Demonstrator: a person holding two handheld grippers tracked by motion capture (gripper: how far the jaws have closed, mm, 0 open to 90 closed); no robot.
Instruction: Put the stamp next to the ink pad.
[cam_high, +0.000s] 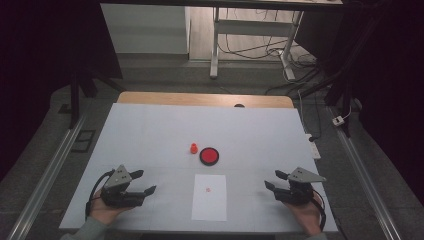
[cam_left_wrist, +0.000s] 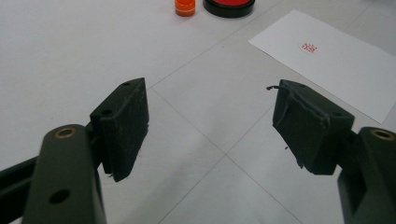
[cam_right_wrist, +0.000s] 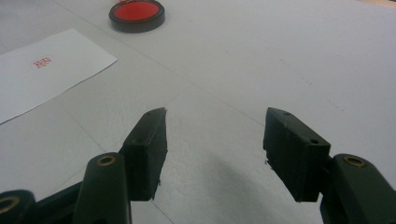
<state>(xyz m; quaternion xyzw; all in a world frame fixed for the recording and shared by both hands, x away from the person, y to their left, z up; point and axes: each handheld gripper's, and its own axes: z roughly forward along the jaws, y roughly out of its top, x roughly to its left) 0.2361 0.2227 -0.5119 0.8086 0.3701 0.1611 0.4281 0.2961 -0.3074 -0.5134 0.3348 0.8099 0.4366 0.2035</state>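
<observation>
Stamp job looks done, both claws empty and resting apart.

The paper (cam_high: 209, 197) already bears a small red mark (cam_high: 208, 189), so the stamping itself seems finished; the stamp (cam_high: 193, 148) stands upright just beside the ink pad (cam_high: 209, 156), apart from it, and the pad is uncovered, so at most closing up may be left. Left claw (cam_high: 143, 182) sits low over the surface (cam_high: 150, 130), jaws spread wide, holding and touching nothing; stamp and pad lie well ahead of it, the paper ahead toward its right. Right claw (cam_high: 272, 180) is likewise wide open and empty, with pad and paper ahead toward its left.
</observation>
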